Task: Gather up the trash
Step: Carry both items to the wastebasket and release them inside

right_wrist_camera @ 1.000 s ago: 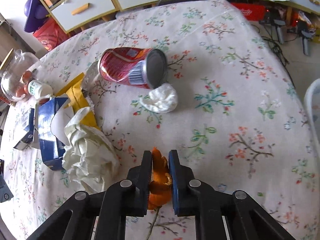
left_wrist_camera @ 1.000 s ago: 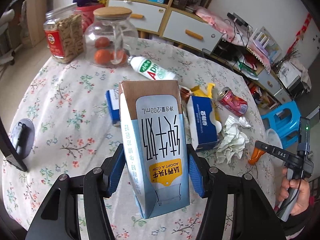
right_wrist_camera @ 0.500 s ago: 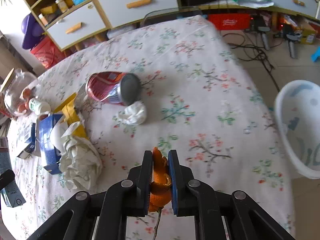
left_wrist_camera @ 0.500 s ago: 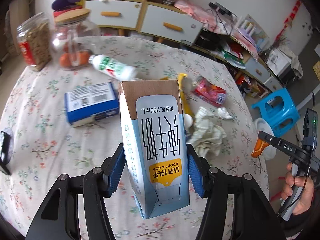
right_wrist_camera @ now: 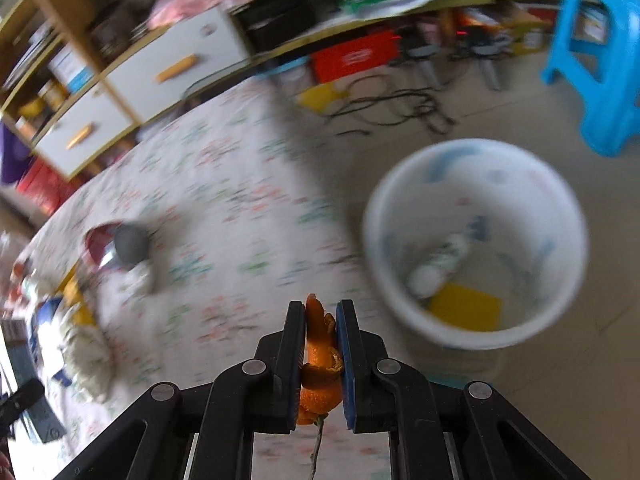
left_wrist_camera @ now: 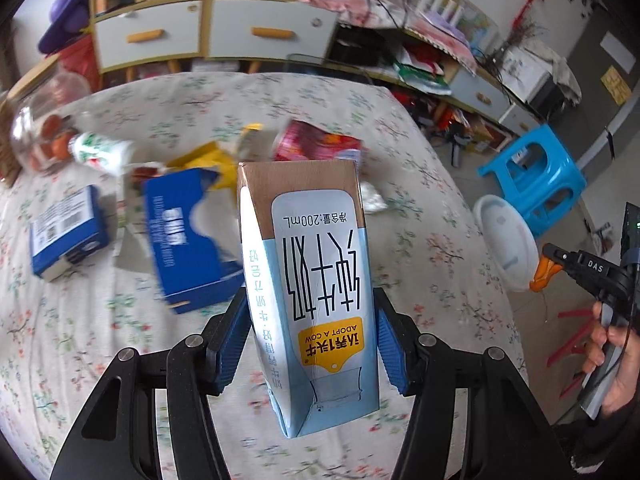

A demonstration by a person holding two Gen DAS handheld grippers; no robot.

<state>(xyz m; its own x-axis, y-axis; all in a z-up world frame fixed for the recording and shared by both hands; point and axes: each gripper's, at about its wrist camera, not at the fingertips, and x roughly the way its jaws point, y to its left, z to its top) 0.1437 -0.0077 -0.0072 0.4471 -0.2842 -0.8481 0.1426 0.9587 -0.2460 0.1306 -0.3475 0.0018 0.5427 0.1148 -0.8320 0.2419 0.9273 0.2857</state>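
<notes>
1. Round table (left_wrist_camera: 420,208) under a floral cloth, rim curving away on the right toward bare floor (right_wrist_camera: 520,92); shelving with drawers (left_wrist_camera: 208,36) along the back wall.
2. Left gripper (left_wrist_camera: 308,332) clamped on a blue-and-white milk carton (left_wrist_camera: 308,280), held upside down above the cloth, pads pressed to its two sides.
3. Behind the carton, scattered on the table: torn blue box (left_wrist_camera: 188,236), smaller blue box (left_wrist_camera: 68,232), white bottle (left_wrist_camera: 100,150) lying on its side, crushed red can (left_wrist_camera: 316,146), yellow wrapper (left_wrist_camera: 216,160).
4. Glass jar (left_wrist_camera: 44,136) at the far left rim.
5. Right gripper (right_wrist_camera: 321,312) pinched narrow on a piece of orange peel (right_wrist_camera: 318,360), thin stem hanging below, positioned at the table's edge.
6. White bin (right_wrist_camera: 476,240) on the floor just off the table rim, mouth open upward, with a white bottle and a yellow scrap inside.
7. Blue stool (right_wrist_camera: 600,60) beyond the bin; cables on the floor between stool and shelving.
8. Right-wrist view blurred; crumpled tissue (right_wrist_camera: 86,356) and the can (right_wrist_camera: 116,246) only roughly visible.
</notes>
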